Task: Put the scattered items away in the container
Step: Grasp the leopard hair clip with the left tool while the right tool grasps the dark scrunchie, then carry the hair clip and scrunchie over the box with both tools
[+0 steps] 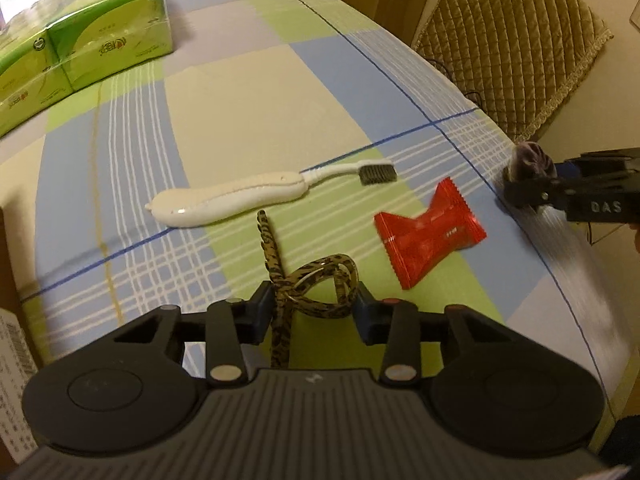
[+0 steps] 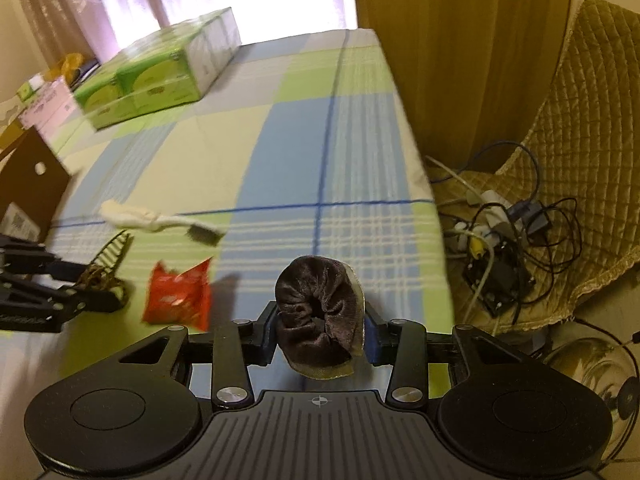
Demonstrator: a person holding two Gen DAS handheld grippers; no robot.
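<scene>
The tablecloth is showing a check of blue, pale green, cream and grey, crossed by thin white and dark blue lines. The brush is showing white with grey bristles, the wrapper bright red, the strap a yellow-and-black leopard print, the scrunchie dark brown velvet, the tissue packs lime green.

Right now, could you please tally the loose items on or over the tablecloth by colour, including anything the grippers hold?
White: 1, the brush
Red: 1, the snack packet
Leopard print: 1, the strap between the left gripper fingers
Dark brown: 1, the scrunchie in the right gripper
Total: 4
</scene>
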